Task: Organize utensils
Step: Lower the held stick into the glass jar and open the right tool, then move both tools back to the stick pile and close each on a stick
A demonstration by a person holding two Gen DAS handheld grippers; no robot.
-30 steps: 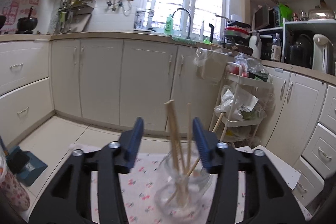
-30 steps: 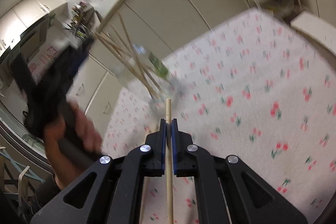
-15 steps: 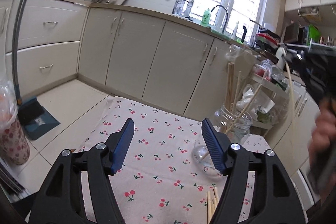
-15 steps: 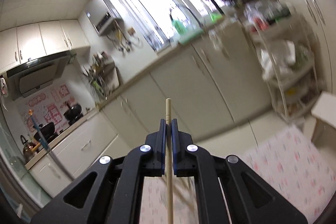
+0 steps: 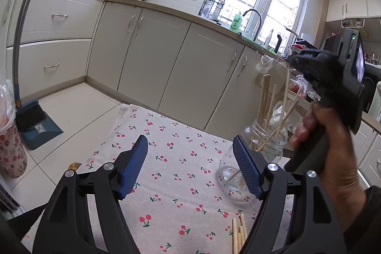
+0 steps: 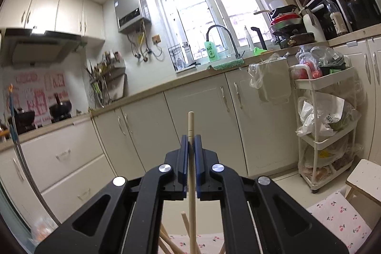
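Right gripper clenched on one chopstick, raised above jar w/ several sticks already in. Left gripper jaws just opening, nothing between. Loose chopsticks on tabletop left to sort; prob. past halfway.

Left hand-held gripper just opening, empty; right hand-held gripper clamped.
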